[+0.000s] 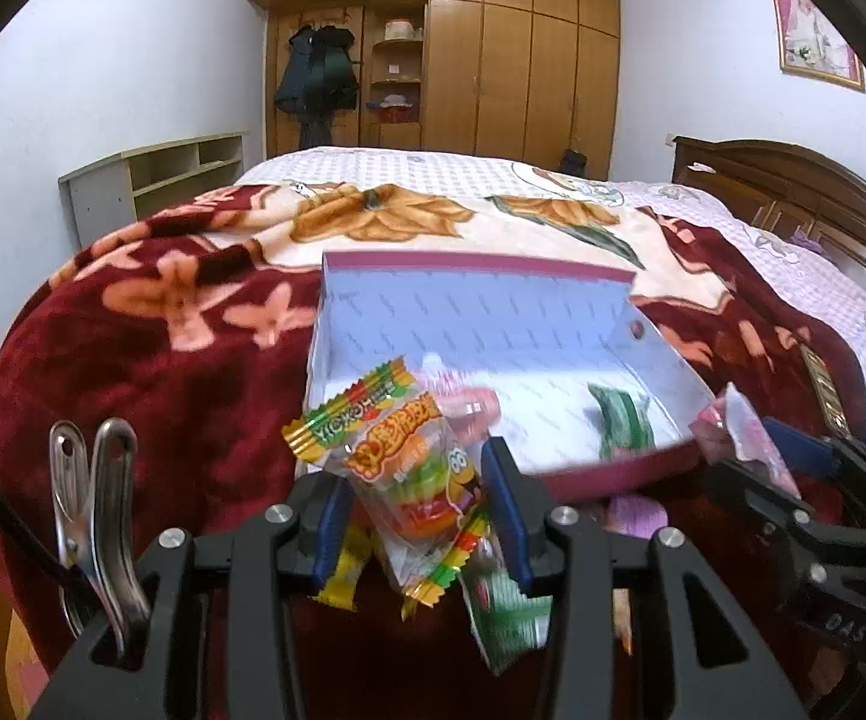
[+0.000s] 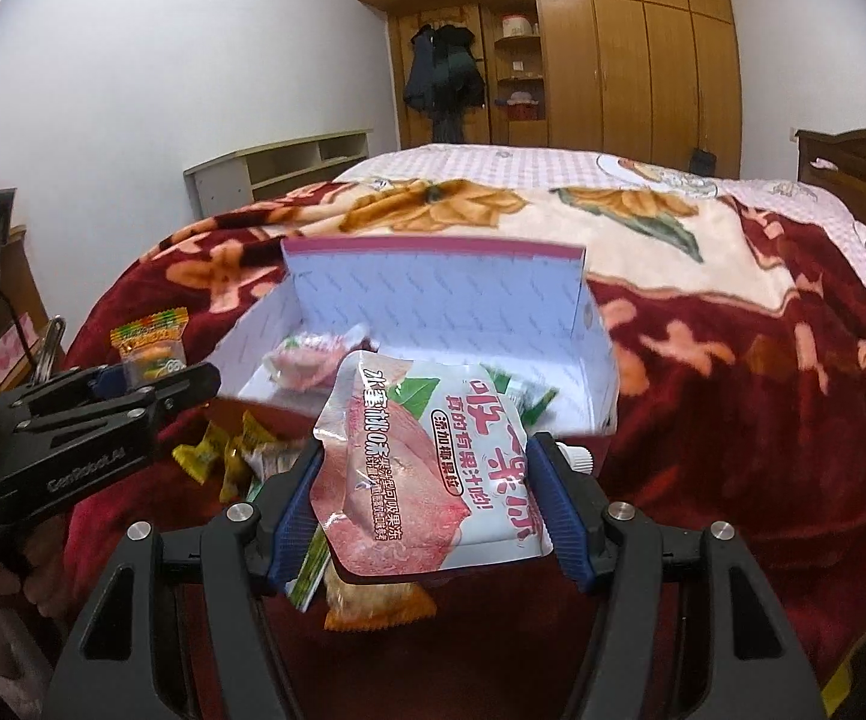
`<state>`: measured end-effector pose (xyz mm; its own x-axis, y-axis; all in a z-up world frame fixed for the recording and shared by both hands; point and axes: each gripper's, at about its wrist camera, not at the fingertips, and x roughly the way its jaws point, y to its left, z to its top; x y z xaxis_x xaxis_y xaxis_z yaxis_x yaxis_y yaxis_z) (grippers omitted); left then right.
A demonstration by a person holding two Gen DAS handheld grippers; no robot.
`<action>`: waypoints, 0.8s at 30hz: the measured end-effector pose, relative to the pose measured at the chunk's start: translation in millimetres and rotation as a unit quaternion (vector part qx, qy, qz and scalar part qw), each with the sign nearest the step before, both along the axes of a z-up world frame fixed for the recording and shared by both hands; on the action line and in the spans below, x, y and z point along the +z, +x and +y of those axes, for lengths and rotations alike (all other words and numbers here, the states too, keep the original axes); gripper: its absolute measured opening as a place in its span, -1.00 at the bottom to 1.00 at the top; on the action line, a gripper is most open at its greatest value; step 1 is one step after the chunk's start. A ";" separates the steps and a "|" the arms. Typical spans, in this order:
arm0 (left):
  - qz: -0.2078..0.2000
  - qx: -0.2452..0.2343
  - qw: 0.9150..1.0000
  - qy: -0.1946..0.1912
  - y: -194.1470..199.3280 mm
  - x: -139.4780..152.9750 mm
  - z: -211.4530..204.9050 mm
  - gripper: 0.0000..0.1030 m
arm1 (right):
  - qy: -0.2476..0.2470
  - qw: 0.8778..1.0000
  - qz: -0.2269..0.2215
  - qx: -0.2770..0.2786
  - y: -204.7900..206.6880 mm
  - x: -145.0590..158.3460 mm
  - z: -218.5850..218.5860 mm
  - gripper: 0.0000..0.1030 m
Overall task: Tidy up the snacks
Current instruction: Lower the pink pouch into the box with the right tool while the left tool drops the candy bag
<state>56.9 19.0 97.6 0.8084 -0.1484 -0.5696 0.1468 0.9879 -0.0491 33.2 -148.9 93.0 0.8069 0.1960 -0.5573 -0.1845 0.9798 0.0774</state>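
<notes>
Here — both tools (image 1: pixel 417 510) (image 2: pixel 426 510) grip snacks.

Even indoor light, strong fisheye bending, dark vignetted corners, slight motion blur

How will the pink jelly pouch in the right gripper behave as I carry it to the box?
The pink jelly pouch looks soft: it bulges between the right gripper pads, so it will probably sag. Its glossy film could slip. Its spout cap likely makes that end heavier.
</notes>
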 end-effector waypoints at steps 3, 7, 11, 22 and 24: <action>-0.001 0.001 1.000 -0.001 14.9 2.8 -4.5 -0.14 | 0.000 1.000 -0.008 -0.006 11.3 5.3 -1.4 0.29; 0.004 0.007 1.000 0.002 35.5 -0.8 -11.9 -0.14 | -0.005 1.000 -0.011 -0.013 27.9 6.4 0.4 0.29; 0.025 0.006 1.000 -0.010 59.9 -8.8 -18.8 -0.14 | -0.010 1.000 -0.016 -0.020 42.4 6.5 0.9 0.29; 0.037 0.024 0.999 0.001 98.2 -27.9 -26.4 -0.14 | -0.020 0.999 -0.011 -0.046 86.6 -8.0 -1.6 0.29; 0.046 0.026 0.999 -0.001 103.1 -33.9 -25.1 -0.13 | -0.024 0.999 -0.006 -0.048 93.3 -14.9 -1.6 0.30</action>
<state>160.0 -6.1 63.7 0.7597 -0.1082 -0.6412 0.0898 0.9941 -0.0613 126.4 -150.5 78.2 0.8278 0.0900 -0.5538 -0.0895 0.9956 0.0281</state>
